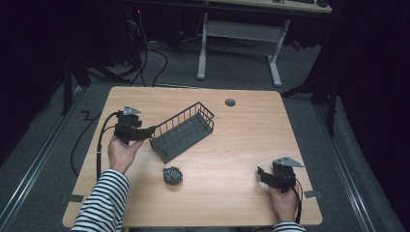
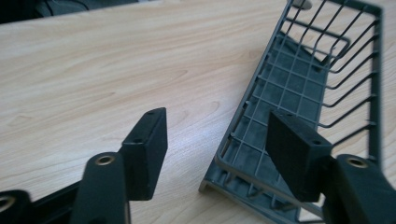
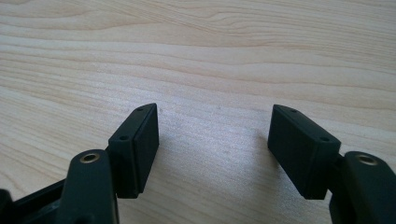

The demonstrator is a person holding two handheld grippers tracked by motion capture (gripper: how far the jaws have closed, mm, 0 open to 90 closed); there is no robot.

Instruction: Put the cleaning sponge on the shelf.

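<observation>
dark wire basket (image 1: pixel 183 131) lies slantwise in the middle of the high view on the wooden table (image 1: pixel 241 125), a small dark crumpled ball (image 1: pixel 172 175) just below it. the left gripper (image 1: pixel 151 130), at centre left, has its jaws wide apart around the basket's near corner, holding nothing yet; in the left gripper view one jaw sits over the basket's floor (image 2: pixel 280 98), the other over bare wood. the right gripper (image 1: pixel 261 172), lower right, is equally wide open and empty above bare table. closing on thin wire could slip and skid the light basket sideways.
</observation>
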